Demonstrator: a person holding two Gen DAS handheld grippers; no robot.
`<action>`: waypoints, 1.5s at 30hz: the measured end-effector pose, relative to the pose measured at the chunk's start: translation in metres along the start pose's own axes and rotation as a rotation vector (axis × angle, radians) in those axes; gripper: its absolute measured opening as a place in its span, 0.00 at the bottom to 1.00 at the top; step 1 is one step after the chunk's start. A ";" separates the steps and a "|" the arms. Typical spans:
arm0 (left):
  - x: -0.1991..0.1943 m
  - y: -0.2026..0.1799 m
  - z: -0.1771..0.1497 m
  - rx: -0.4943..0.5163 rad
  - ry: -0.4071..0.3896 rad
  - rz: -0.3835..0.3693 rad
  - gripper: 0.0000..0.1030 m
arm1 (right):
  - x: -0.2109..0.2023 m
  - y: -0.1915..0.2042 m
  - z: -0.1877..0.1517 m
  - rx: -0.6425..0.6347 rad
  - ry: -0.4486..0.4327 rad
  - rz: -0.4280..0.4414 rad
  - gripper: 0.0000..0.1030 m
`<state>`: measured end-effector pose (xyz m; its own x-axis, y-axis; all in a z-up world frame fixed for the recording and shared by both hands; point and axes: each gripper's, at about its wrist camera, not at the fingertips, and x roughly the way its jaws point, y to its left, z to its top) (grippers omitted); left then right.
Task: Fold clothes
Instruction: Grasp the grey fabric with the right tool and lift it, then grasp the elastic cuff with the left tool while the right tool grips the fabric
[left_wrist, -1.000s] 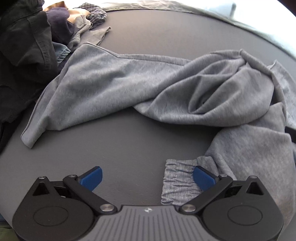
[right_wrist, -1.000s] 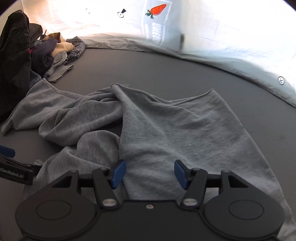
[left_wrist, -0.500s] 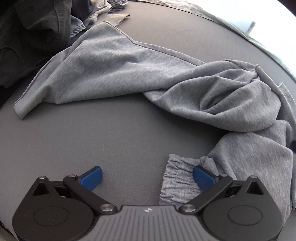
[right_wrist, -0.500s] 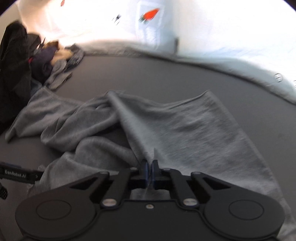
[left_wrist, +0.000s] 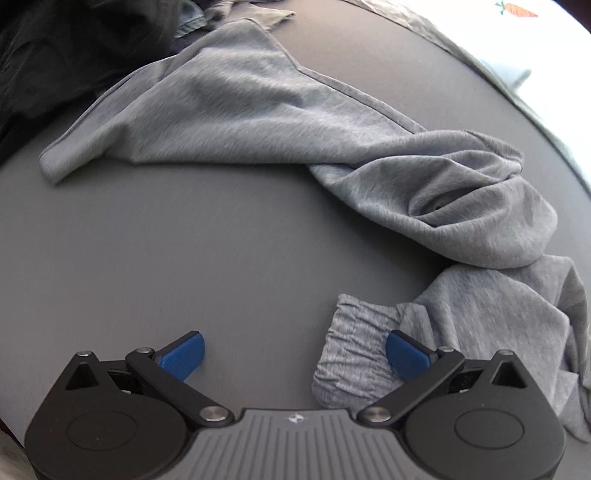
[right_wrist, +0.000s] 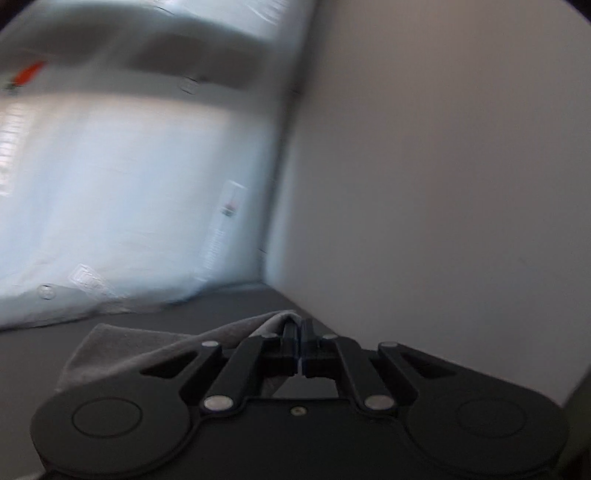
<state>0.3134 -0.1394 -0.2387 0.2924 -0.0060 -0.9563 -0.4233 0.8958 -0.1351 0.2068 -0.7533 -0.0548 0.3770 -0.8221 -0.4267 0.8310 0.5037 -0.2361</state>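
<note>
A pair of light grey sweatpants (left_wrist: 332, 147) lies crumpled across the dark grey surface (left_wrist: 184, 258) in the left wrist view, one leg stretched to the upper left. Its gathered cuff (left_wrist: 354, 354) rests against the right blue pad of my left gripper (left_wrist: 295, 354), which stands open and points down at the surface. In the blurred right wrist view my right gripper (right_wrist: 299, 334) is shut on a fold of the grey sweatpants (right_wrist: 155, 350), which drapes off to the left of the jaws.
A heap of dark clothes (left_wrist: 66, 51) fills the upper left corner of the left wrist view. A white sheet with a carrot print (left_wrist: 517, 9) hangs behind the surface. A pale wall (right_wrist: 443, 166) stands close on the right in the right wrist view.
My right gripper closed on the grey fabric, then swung fast up and to the right, pulling the cloth with it. The left gripper drifted and rolled slightly; the cuff stays at its right pad.
</note>
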 end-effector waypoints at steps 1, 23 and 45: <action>-0.003 0.001 -0.004 -0.002 -0.009 -0.006 1.00 | 0.012 -0.015 -0.008 0.005 0.070 -0.026 0.05; -0.017 -0.038 -0.015 0.189 -0.145 -0.044 0.89 | 0.049 0.007 -0.112 0.400 0.574 0.233 0.47; -0.001 -0.073 -0.013 0.331 -0.098 -0.095 0.49 | 0.104 0.031 -0.106 0.151 0.548 0.107 0.45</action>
<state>0.3333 -0.2107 -0.2312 0.4047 -0.0683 -0.9119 -0.0938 0.9888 -0.1157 0.2285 -0.7949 -0.1993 0.2285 -0.4905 -0.8410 0.8641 0.5001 -0.0569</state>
